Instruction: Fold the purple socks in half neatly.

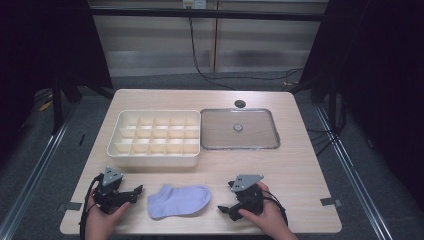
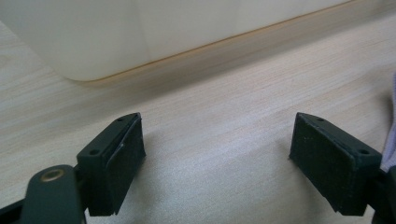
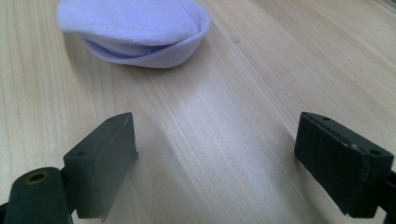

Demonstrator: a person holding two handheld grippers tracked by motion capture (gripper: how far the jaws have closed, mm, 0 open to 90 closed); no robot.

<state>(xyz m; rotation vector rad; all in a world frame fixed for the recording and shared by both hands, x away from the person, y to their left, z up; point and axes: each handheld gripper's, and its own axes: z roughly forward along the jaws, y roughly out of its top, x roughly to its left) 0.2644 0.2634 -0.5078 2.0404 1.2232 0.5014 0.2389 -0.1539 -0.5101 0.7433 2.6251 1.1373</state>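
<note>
A pale lilac sock (image 1: pixel 178 201) lies flat near the table's front edge, between the two hands. My left gripper (image 1: pixel 136 190) rests on the table just left of the sock, jaws open and empty; in the left gripper view the gripper (image 2: pixel 217 168) has bare wood between its pads and the sock's edge (image 2: pixel 391 135) at the far right. My right gripper (image 1: pixel 223 210) sits right of the sock, also open and empty. In the right gripper view, the gripper (image 3: pixel 215 163) faces the sock's cuff (image 3: pixel 140 32) a short way ahead.
A cream compartment box (image 1: pixel 155 138) with several empty cells stands behind the sock; its wall (image 2: pixel 140 32) fills the top of the left gripper view. A clear lid (image 1: pixel 239 129) with a small knob lies to its right. The wooden table (image 1: pixel 300 165) has a grommet hole (image 1: pixel 240 104).
</note>
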